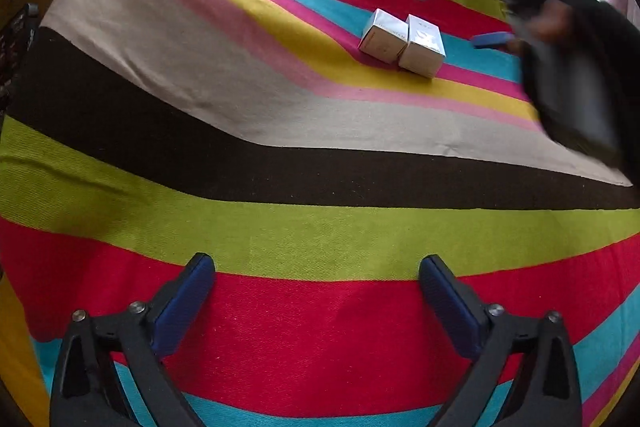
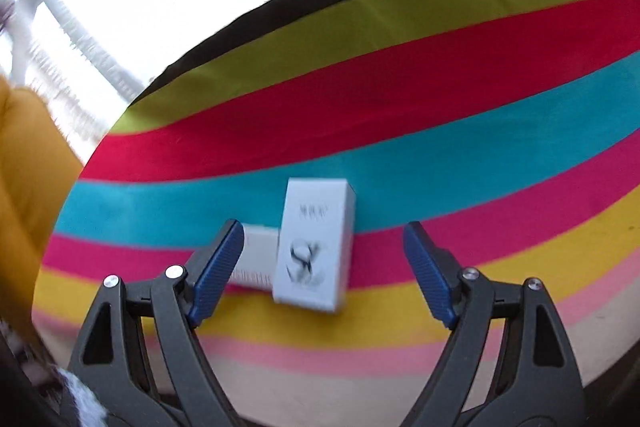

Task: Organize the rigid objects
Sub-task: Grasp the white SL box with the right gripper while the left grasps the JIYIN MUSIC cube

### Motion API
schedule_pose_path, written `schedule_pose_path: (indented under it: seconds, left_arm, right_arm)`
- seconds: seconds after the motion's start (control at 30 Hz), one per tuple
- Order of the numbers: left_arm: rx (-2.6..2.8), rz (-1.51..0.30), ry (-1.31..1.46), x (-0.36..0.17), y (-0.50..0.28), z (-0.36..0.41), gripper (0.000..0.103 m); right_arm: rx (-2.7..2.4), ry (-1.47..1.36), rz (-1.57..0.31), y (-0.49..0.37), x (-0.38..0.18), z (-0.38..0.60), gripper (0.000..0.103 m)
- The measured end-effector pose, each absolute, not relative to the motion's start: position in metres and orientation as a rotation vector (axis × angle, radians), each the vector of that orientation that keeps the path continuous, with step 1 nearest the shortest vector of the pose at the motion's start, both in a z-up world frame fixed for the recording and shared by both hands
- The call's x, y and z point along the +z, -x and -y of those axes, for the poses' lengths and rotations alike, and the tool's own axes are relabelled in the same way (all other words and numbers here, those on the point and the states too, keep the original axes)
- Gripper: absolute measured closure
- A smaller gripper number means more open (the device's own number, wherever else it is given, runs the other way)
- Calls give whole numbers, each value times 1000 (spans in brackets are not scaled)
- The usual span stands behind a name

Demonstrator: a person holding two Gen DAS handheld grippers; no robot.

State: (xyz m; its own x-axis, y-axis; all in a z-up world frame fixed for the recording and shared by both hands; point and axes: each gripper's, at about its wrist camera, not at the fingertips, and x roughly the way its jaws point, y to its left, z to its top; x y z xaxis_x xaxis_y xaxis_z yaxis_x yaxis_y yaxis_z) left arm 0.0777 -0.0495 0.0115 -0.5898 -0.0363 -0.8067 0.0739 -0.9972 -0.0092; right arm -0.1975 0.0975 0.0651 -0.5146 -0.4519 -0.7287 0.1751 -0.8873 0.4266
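Striped cloth (image 1: 280,131) carries two small boxes (image 1: 402,43) touching, upper right; right gripper (image 2: 322,267), spread and empty, should straddle one squarely; left gripper (image 1: 316,303) spread, empty.

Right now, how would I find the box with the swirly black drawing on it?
Look at the striped cloth and find its blue stripe. Two small pale boxes sit side by side at that stripe's near edge. Yours is the right-hand box, the bigger-looking one, which alone shows a dark swirl on top.
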Motion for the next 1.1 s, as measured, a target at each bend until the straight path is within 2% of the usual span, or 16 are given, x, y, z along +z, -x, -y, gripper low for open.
schedule_pose_path:
  seconds: [0.13,0.2,0.3,0.33,0.37,0.4,0.5,0.7,0.83,0.9,1.1]
  left_arm:
    - [-2748,-65,-1392,12,-80,51,0]
    - [-2748,-64,-1392,13,-80,51,0]
    - [-2748,-64,-1392,12,-77,51,0]
    - [-2748,-64,-1393,12,-78,51,0]
    - [-2748,-64,-1393,12,-78,51,0]
    - [-2748,-64,-1393,12,-78,51,0]
    - [-2748,-63,-1393,12,-79,51,0]
    - [-2744,-63,-1393,12,-80,52,0]
    - [-2742,-64,-1393,13,-81,52,0]
    - [-2740,-66,-1391,14,-81,52,0]
    - [-2703,-78,-1428,15,-65,48,0]
  right_arm:
    - [-2441,-1406,427,226,41,-71,19]
    - [-2505,-1489,269,230,27,-60,19]
    - [-2529,-1440,46,219,23,-52,23]
    - [-2509,-1431,-26,213,23,-49,27]
    - [-2491,-1412,-95,206,23,-49,45]
    - [-2466,-1389,-165,199,23,-49,57]
    - [-2360,-1337,-228,169,29,-70,57]
    - [-2306,-1220,-551,82,36,-140,57]
    - [-2306,-1199,-635,39,28,-177,57]
    - [-2309,-1188,-643,25,22,-188,57]
    - [-2346,-1126,-482,29,20,-204,57]
